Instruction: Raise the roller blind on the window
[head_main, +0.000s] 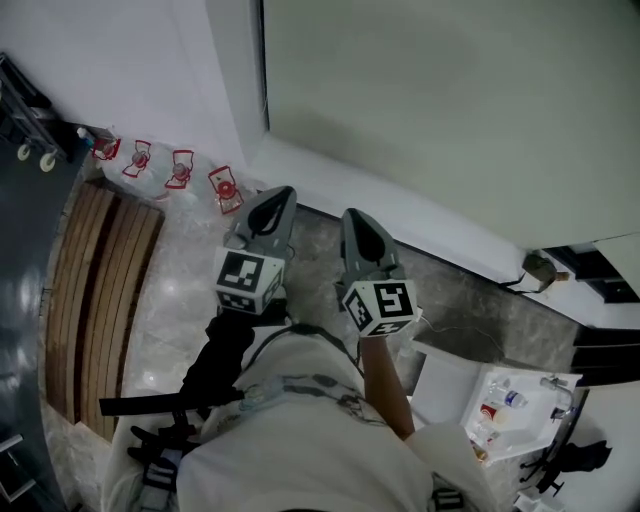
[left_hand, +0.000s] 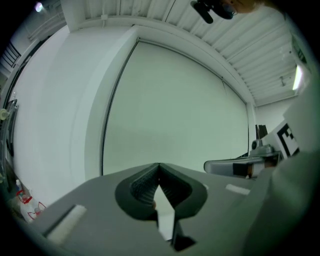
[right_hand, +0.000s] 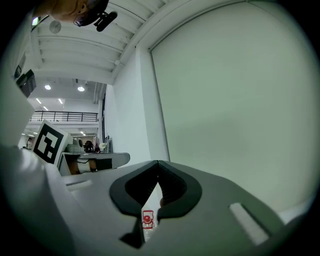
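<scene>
Clear air runs ahead to the lowered blind (head_main: 430, 100), a flat barrier across the way. The white sill (head_main: 400, 215) juts out beneath it. Bottles (head_main: 180, 170) crowd the floor (head_main: 190, 290) leftward by the wall (head_main: 150, 60).

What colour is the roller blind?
The roller blind is plain pale grey-green, clearest in the right gripper view.

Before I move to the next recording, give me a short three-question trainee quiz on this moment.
1. True or false: the left gripper is clamped on a pull cord.
2. The roller blind is: A) fully raised; B) lowered; C) lying on the floor.
3. What sits between the jaws of the right gripper?
Key: 1 false, it is shut and empty; 2 B; 3 nothing, the jaws are shut.
</scene>
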